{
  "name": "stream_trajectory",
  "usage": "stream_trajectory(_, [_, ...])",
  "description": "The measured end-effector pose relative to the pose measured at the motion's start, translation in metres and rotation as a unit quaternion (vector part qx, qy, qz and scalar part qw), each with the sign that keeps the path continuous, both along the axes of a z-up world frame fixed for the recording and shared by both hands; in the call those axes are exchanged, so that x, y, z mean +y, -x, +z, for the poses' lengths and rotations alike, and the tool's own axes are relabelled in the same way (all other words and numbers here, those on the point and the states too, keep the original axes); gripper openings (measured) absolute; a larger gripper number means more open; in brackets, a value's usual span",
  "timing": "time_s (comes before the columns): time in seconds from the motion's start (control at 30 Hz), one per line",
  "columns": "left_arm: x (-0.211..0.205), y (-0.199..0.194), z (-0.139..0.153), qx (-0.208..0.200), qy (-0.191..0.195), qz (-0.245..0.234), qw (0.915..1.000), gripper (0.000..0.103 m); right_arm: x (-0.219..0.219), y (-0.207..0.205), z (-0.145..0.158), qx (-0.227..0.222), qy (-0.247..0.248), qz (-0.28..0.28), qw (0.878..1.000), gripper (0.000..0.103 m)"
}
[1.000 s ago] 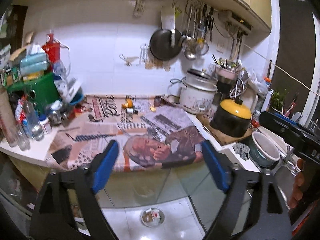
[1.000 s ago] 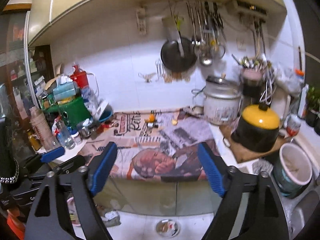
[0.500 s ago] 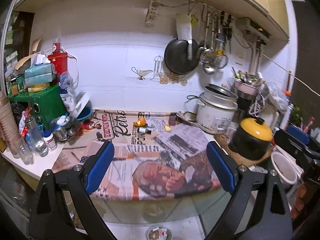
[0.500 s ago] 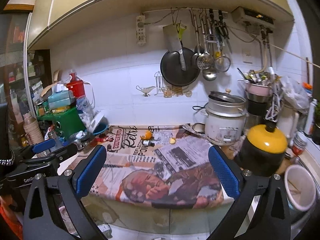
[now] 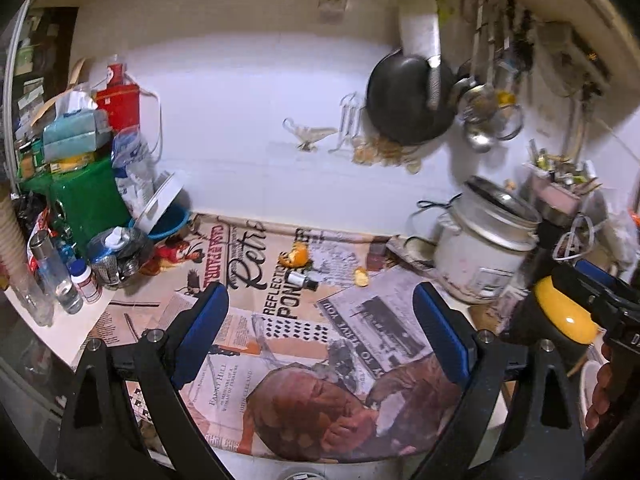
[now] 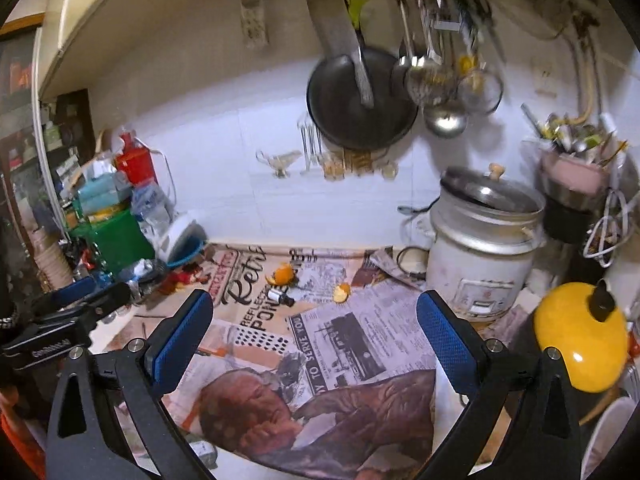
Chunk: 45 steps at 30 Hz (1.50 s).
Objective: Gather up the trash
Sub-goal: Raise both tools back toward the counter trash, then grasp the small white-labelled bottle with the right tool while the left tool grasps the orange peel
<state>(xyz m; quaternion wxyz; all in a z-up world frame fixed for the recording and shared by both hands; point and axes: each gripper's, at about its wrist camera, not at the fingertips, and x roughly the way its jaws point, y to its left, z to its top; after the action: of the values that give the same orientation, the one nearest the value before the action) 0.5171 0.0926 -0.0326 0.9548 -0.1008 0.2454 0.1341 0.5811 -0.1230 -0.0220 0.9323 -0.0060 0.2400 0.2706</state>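
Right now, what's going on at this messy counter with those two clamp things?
A person holds a gripper in each hand, clearing trash. The left gripper and right gripper are both open and empty, poised above the newspaper covering the counter. Nothing has been picked up yet. Ahead lie an orange peel, a smaller peel piece and a small bottle on its side. The rice cooker stands to the right.

I saw the worktop [image 5: 60,344] covered with newspaper sheets [image 5: 304,344]. On the paper lay orange peel [image 5: 296,257], a smaller peel bit [image 5: 361,277] and a small bottle [image 5: 303,280] on its side. A rice cooker [image 6: 480,248] and a yellow-lidded pot [image 6: 576,344] stood at right, a green container [image 5: 86,204] at left.
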Motion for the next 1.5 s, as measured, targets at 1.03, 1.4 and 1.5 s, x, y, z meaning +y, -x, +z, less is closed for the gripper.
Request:
stream_trajectory(1.03, [0.233,-0.208,-0.147,0.161,0.052,-0.017,0.9854,0.093,0.272,-0.265,-0.220,0.210,0.140,0.099,0.962,0.060])
stream_trajectory(1.4, [0.237,-0.239,-0.175,0.195,0.052,-0.036,0.9788,0.093,0.293,-0.273,-0.254,0.244,0.187,0.131,0.943,0.027])
stream_trajectory(1.5, [0.233,-0.254,-0.182,0.201,0.049,-0.043,0.9775,0.093,0.287,-0.269,-0.250,0.246,0.175,0.127,0.945,0.026])
